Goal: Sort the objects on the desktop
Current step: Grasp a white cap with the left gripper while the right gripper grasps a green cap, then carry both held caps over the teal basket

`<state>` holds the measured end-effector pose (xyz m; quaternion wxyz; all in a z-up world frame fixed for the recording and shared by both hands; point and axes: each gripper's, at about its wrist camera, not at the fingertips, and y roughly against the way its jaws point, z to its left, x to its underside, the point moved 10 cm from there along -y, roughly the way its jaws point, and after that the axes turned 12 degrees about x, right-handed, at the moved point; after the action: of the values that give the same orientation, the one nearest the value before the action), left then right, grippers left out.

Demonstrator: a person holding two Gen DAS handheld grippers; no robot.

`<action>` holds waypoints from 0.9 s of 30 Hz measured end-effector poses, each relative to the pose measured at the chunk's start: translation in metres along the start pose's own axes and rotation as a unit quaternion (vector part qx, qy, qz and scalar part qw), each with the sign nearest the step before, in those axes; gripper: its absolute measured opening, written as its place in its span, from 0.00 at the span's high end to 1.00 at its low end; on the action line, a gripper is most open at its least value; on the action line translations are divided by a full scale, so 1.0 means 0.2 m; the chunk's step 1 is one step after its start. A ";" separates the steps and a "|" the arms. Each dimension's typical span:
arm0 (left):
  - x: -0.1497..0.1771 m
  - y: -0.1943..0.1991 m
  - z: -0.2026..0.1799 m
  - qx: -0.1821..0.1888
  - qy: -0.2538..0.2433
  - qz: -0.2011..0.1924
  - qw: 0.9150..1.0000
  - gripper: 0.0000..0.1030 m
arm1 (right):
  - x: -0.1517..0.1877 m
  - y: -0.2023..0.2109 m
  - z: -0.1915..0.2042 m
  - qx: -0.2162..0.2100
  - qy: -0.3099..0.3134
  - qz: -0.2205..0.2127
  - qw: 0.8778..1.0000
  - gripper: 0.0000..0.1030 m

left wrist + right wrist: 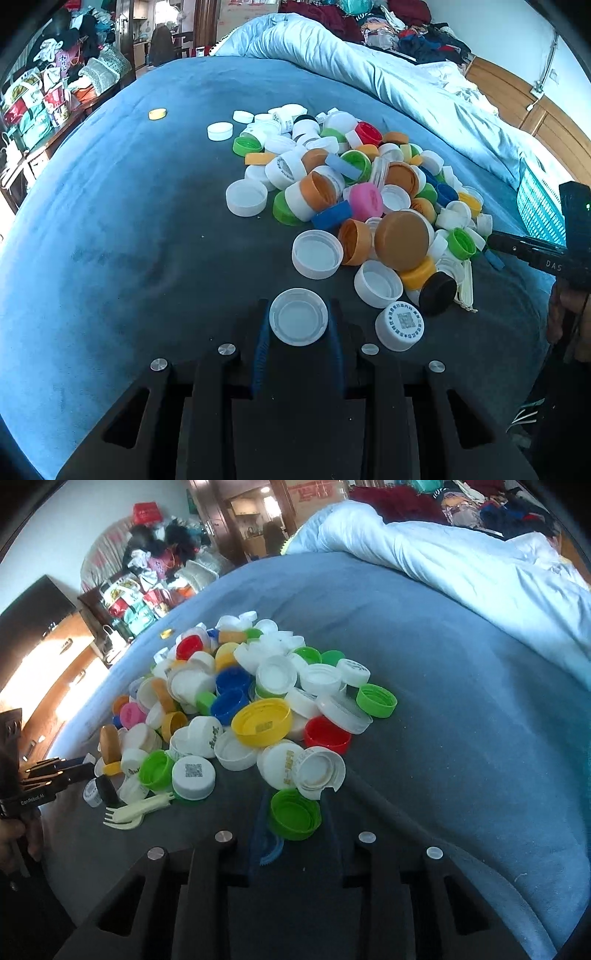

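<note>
One heap of plastic bottle caps (343, 184) lies on the blue blanket (129, 221), too many and too overlapped to count exactly: several dozen, mostly white. One pink cap (365, 200), one black cap (437, 292), one lone yellow cap (157, 114), two red caps (327, 734), one cream plastic fork (138, 812).

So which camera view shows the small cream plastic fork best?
The right wrist view: the cream fork lies unobstructed at the pile's near edge, tines visible. The left wrist view shows it only as a thin cream strip beside the black cap.
</note>
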<state>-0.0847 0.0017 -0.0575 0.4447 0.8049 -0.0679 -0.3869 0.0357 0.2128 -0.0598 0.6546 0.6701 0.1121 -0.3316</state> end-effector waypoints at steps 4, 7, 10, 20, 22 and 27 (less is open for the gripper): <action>0.00 0.00 0.00 -0.003 -0.002 0.000 1.000 0.76 | 0.04 -0.02 -0.06 0.010 -0.023 0.003 1.000 0.62; 0.00 0.00 0.00 -0.005 -0.003 0.001 1.000 0.76 | 0.04 -0.02 -0.07 0.015 -0.012 -0.003 1.000 0.87; 0.00 0.01 0.00 -0.005 0.003 -0.001 1.000 0.76 | 0.00 0.06 -0.04 0.001 -0.010 -0.024 1.000 0.88; -0.26 0.40 -0.23 -0.041 0.002 -0.097 0.994 0.76 | -0.31 0.46 0.25 -0.007 0.066 -0.110 0.992 0.88; -0.35 0.45 -0.35 -0.036 -0.008 -0.110 0.993 0.76 | -0.37 0.54 0.23 -0.002 0.062 -0.125 0.990 0.88; -0.58 0.44 -0.74 0.005 -0.055 -0.126 0.990 0.76 | -0.49 0.76 0.05 0.032 0.047 -0.159 0.986 0.88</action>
<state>-0.0422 0.0998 0.1205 0.3836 0.7870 0.0076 -0.4832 0.0474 0.2133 0.1214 0.5659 0.6791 0.2373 -0.4027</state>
